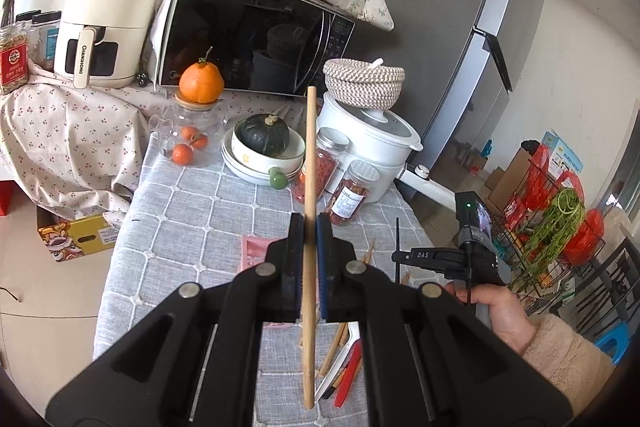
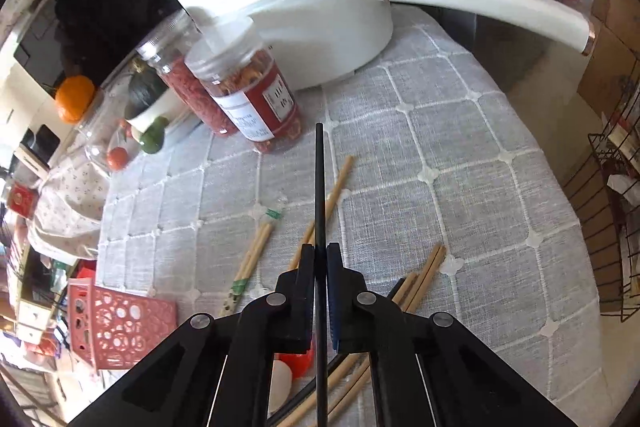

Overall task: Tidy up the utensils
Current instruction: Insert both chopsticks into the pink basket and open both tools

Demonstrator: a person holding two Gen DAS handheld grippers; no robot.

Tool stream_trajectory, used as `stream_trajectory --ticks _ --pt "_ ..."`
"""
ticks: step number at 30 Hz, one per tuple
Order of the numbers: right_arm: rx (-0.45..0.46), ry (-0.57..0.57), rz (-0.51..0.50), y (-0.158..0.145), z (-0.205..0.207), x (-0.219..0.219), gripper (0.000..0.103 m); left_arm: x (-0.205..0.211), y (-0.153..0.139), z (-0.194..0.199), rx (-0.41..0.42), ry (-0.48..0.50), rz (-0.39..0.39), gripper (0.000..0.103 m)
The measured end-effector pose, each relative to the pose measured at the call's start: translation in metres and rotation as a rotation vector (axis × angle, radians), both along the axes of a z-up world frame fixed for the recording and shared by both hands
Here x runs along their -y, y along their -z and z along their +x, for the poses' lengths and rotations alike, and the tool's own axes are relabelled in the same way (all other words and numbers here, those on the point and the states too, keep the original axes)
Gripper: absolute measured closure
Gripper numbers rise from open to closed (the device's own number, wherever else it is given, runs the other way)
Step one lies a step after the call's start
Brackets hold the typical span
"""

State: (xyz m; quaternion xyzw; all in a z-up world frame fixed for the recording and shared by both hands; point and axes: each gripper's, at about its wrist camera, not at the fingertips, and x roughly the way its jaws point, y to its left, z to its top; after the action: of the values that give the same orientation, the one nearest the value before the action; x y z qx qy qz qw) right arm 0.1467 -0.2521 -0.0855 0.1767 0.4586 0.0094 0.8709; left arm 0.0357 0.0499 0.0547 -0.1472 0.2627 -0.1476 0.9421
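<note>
The left gripper (image 1: 309, 227) is closed on a wooden chopstick (image 1: 310, 163), its pads pinching the stick partway along, so that a long stretch runs forward past the fingertips toward 12 o'clock and a shorter stretch hangs back toward 6 o'clock; the hold is likely mid-shaft so the stick balances and can be carried without swinging. The right gripper (image 2: 320, 251) is clamped on a thin black chopstick (image 2: 319, 183), whose long axis also runs from 6 to 12 o'clock, in line with the fingers, its far tip aimed at the jars (image 2: 248, 95). Both sticks appear lifted clear of the tablecloth (image 2: 460, 147). Loose chopsticks (image 2: 256, 251) lie scattered on the cloth below at various slants, some paired in paper sleeves, apparently waiting to be sorted. A red basket (image 2: 120, 323) stands at 9 o'clock in the right view, near the cloth's edge, probably the place where the utensils are meant to go. In the left view, a hand (image 1: 496, 311) at 3 o'clock carries the right tool.
</note>
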Motion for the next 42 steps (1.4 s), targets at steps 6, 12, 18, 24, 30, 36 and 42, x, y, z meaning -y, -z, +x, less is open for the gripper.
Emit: stream_trajectory --ticks 6,12,18,24,30,36,42 --pt "0.150 0.003 0.047 -0.051 -0.042 -0.005 0.098 -0.015 -0.015 -0.003 0.134 -0.065 -0.050 0.096" --pt "0.293 -0.005 0.046 -0.092 -0.073 -0.009 0.098 -0.020 -0.017 0.003 0.212 -0.150 -0.069 0.096" --pt "0.369 -0.022 0.056 -0.116 -0.094 -0.008 0.098 -0.016 -0.022 0.014 0.257 -0.183 -0.064 0.096" --pt "0.430 -0.043 0.086 -0.133 -0.104 -0.007 0.098 -0.002 -0.010 0.030 0.293 -0.174 0.016 0.096" --pt "0.468 -0.076 0.115 -0.142 -0.104 -0.016 0.098 -0.003 0.012 0.050 0.247 -0.182 0.031 0.096" --pt "0.497 -0.133 0.112 -0.153 -0.095 -0.039 0.098 -0.005 0.026 0.064 0.198 -0.174 0.041 0.096" --pt "0.549 -0.216 0.092 -0.162 -0.087 -0.070 0.098 -0.003 0.034 0.072 0.152 -0.158 0.055 0.096"
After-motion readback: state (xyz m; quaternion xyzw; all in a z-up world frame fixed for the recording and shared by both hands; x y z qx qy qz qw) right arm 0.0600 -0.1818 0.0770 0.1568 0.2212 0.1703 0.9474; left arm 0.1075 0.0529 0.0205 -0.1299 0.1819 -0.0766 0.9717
